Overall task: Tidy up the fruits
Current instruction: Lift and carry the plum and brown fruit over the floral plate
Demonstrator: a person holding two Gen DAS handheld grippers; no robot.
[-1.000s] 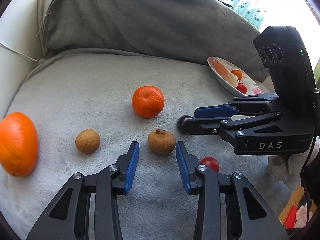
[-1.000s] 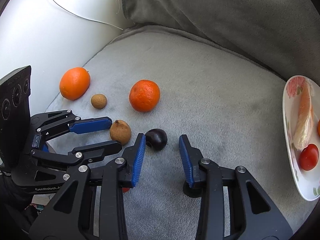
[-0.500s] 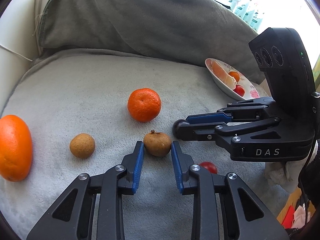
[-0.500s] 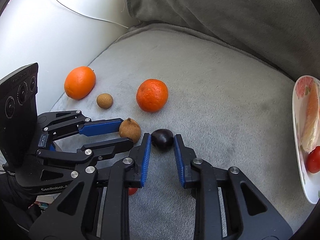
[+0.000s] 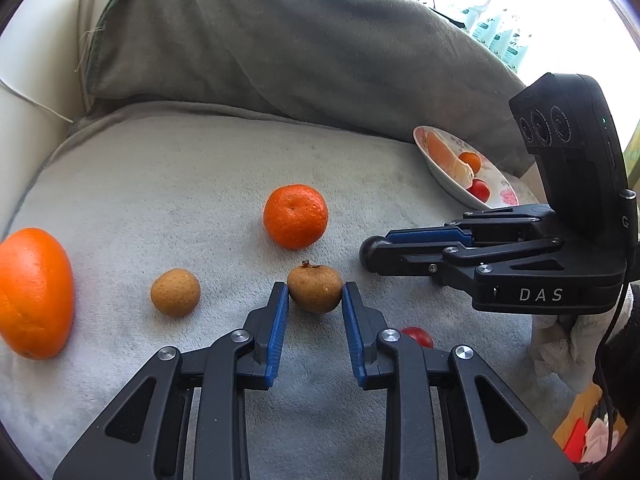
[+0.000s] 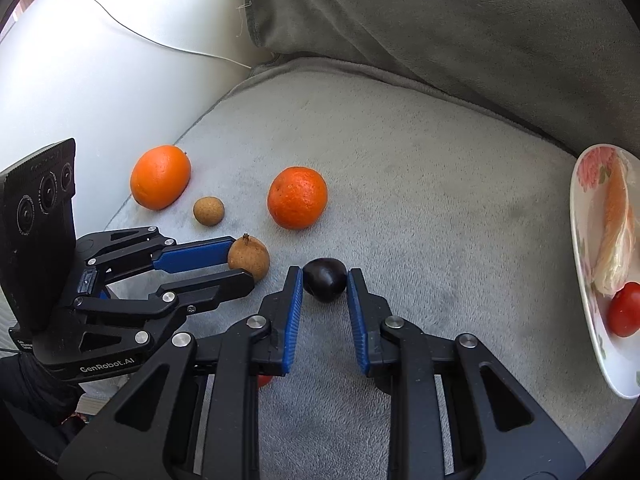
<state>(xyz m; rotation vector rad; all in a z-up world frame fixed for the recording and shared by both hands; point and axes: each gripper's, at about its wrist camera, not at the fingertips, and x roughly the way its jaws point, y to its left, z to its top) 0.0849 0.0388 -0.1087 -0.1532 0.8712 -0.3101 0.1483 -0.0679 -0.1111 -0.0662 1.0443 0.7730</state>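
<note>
My left gripper (image 5: 315, 294) is shut on a brown stemmed fruit (image 5: 315, 289) lying on the grey cushion (image 5: 180, 184); both blue pads touch its sides. My right gripper (image 6: 322, 280) is shut on a dark plum (image 6: 325, 279), also on the cushion. A mandarin (image 5: 295, 216), a small brown round fruit (image 5: 175, 292) and a large orange (image 5: 34, 292) lie to the left. A small red fruit (image 5: 418, 336) lies beside the left gripper's right finger. A flowered plate (image 6: 588, 280) at the right holds a tomato (image 6: 624, 309) and a peeled segment.
A grey back cushion (image 5: 280, 48) rises behind the seat. A white wall with a thin cable (image 6: 120, 28) is at the left. The cushion's right edge drops off near cloth and clutter (image 5: 580, 436).
Both grippers moved forward and closed: the left one around the brown stemmed fruit, the right one around the dark plum. The fruits still rest on the cushion.
</note>
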